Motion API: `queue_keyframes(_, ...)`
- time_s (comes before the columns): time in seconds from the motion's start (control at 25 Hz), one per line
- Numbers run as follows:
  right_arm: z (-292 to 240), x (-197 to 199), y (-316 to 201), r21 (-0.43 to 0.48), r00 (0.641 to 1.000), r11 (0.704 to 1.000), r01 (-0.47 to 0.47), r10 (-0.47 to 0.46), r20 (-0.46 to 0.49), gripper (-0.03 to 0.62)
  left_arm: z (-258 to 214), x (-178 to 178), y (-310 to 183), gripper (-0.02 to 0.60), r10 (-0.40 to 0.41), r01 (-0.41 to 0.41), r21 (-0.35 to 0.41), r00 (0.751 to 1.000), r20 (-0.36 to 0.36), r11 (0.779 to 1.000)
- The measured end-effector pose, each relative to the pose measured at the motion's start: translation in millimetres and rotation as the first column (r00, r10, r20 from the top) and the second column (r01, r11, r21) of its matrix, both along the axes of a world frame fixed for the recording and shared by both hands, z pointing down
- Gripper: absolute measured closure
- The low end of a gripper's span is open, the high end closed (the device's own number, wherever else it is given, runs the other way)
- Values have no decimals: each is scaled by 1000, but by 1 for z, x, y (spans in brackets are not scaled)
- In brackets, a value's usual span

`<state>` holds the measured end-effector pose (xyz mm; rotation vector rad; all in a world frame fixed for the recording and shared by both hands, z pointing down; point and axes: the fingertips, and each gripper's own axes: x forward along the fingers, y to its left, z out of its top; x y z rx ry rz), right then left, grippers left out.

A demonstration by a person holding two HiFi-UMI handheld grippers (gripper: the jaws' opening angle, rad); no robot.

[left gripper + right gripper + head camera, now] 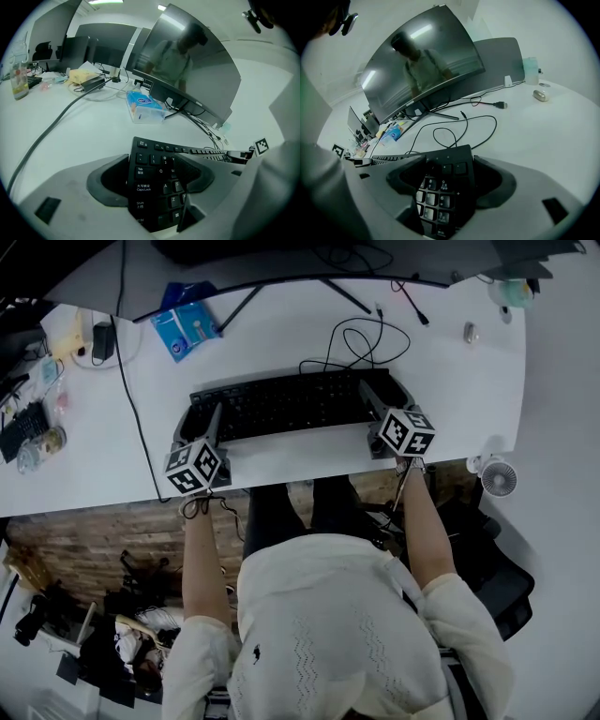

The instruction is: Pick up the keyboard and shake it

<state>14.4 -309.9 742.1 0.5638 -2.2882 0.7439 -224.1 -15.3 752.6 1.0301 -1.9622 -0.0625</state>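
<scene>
A black keyboard point(286, 404) lies across the white desk point(450, 381) in the head view, close to the front edge. My left gripper point(204, 426) clamps its left end; in the left gripper view the Tab and Caps Lock keys point(143, 179) sit between the jaws of the left gripper point(157, 180). My right gripper point(373, 401) clamps the right end, and the number pad point(436, 192) fills the gap of the right gripper point(449, 180). Whether the keyboard is off the desk I cannot tell.
A curved monitor point(426, 65) on a thin-legged stand is behind the keyboard. Loose black cable point(361, 338) loops on the desk to the right of the stand, a blue tissue pack point(186, 326) lies at left. A small white fan point(497, 476) sits off the desk's right corner.
</scene>
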Motion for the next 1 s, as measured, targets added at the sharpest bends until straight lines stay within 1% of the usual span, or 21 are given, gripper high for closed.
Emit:
queue_keyframes(0.4, -26, -1, 9, 43, 999, 999, 21, -23, 47, 290, -24, 5, 12, 293, -31, 30, 35, 998, 48, 999)
queue_keyframes(0.8, -74, 4, 11, 109, 993, 994, -9, -4, 116, 290, -70, 1, 9, 293, -17, 4, 104, 992, 124, 995)
queue_keyframes(1.0, -95, 7, 14, 125, 990, 992, -26, 9, 138, 289, -91, 0, 8, 291, -11, -8, 118, 988, 155, 993)
